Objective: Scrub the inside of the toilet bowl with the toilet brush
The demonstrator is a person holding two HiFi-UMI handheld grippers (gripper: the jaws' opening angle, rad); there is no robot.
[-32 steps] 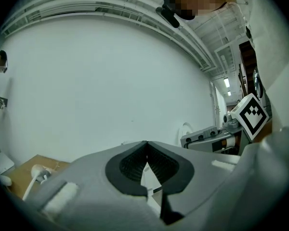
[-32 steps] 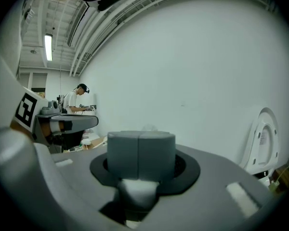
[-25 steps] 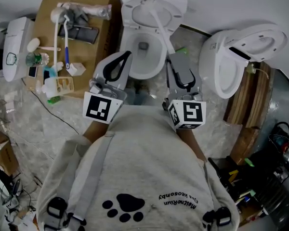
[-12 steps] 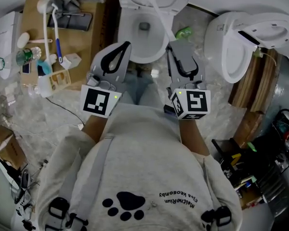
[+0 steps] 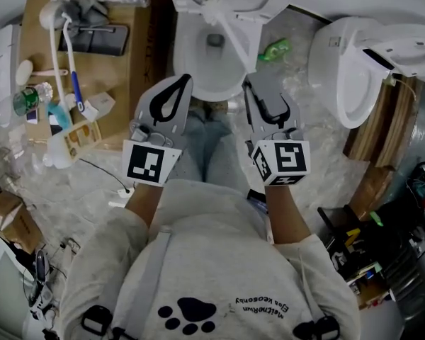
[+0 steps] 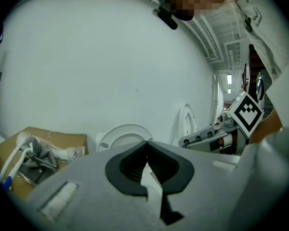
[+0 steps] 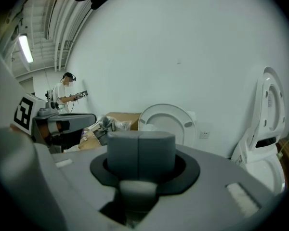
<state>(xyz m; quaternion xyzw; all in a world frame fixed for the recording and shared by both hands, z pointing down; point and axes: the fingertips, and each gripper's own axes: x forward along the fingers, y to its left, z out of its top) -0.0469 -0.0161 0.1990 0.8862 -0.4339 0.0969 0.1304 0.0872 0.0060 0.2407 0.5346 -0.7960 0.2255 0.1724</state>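
White toilet brush [image 5: 232,40] slants away from my right gripper [image 5: 251,82], which is clenched on the handle's near end, and runs across the toilet bowl [image 5: 186,59] toward its back rim. My left gripper [image 5: 185,80] hovers beside the bowl's near rim, jaws pressed together, empty.

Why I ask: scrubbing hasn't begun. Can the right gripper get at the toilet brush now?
Probably yes: the toilet brush ends just ahead of the right gripper, nothing between; its shut jaws must open first.
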